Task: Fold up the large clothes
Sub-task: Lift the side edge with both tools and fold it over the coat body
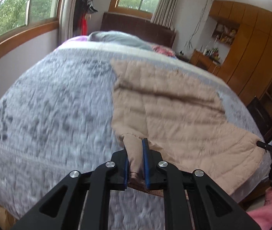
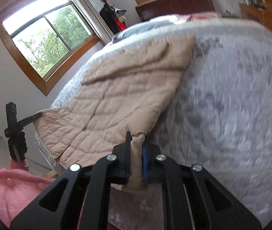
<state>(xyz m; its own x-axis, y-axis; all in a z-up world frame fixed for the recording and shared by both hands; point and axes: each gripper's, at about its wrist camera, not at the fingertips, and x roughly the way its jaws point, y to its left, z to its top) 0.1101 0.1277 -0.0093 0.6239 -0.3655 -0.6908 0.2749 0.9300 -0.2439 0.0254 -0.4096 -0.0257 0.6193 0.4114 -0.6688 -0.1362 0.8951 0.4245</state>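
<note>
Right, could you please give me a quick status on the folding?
Left gripper and right gripper both shut on beige quilted garment. Near corners pinched, rest lying on bed cover. Nothing in the way.

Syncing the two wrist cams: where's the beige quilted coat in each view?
Left wrist: beige quilted coat fills centre-right, its near corner pinched in the left tongs.
Right wrist: coat lies centre-left, its near corner pinched in the right tongs.
Shared landmark: the dark headboard behind the grey bedspread.
</note>
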